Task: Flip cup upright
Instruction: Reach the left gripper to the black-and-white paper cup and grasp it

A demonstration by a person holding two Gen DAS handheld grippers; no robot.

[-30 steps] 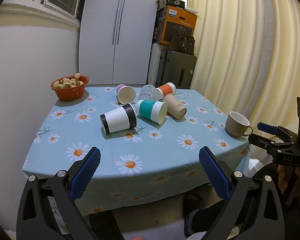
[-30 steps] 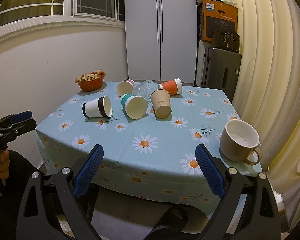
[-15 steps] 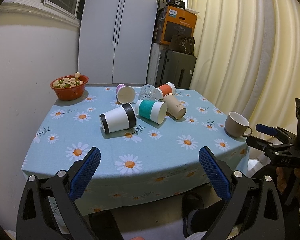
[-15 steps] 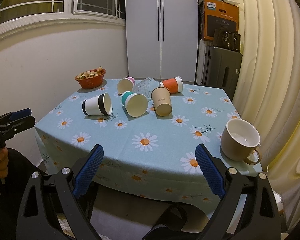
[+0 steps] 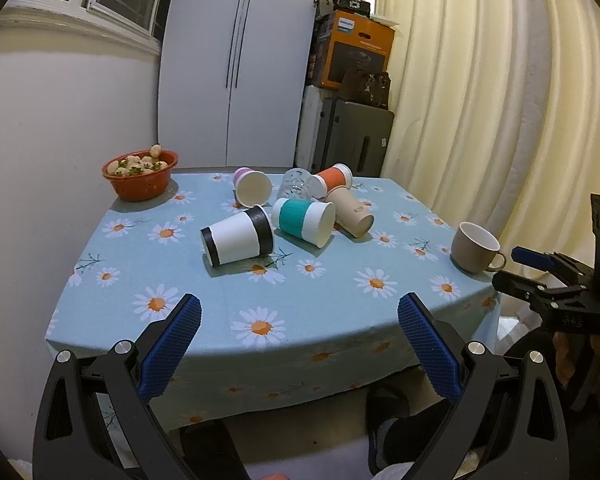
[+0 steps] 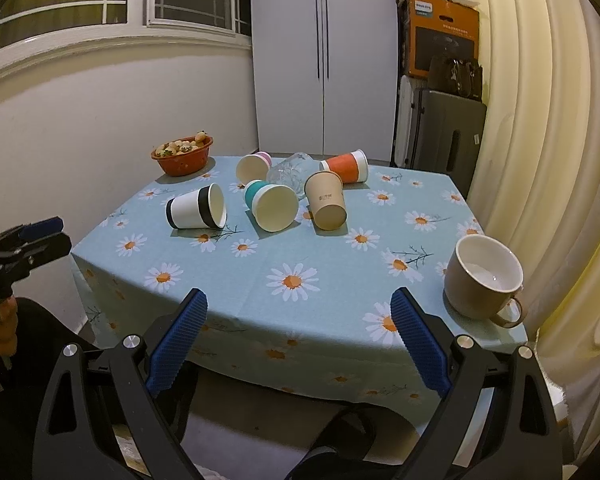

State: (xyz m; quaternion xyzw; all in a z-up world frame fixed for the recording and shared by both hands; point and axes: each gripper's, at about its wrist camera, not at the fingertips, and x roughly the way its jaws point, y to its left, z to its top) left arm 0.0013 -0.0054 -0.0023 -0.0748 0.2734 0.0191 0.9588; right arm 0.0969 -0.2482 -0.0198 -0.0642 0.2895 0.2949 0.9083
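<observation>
Both tools hang off the near edge of the surface (image 5: 340, 320), which wears a blue daisy cloth. The left tool (image 5: 299, 344) is spread wide and holds nothing; the right tool (image 6: 299, 338) is likewise spread and bare. Toward the far middle, several paper cups lie on their sides: a black-and-white cup (image 5: 238, 240), a teal-banded cup (image 5: 303, 222), a tan cup (image 5: 350, 212), an orange cup (image 5: 336, 176) and a pink-based cup (image 5: 252, 186), with a toppled clear glass (image 5: 296, 187) among them. A beige mug (image 6: 482, 282) stands upright at the near right edge. A red bowl of fruit (image 5: 140, 172) sits at the far left corner.
</observation>
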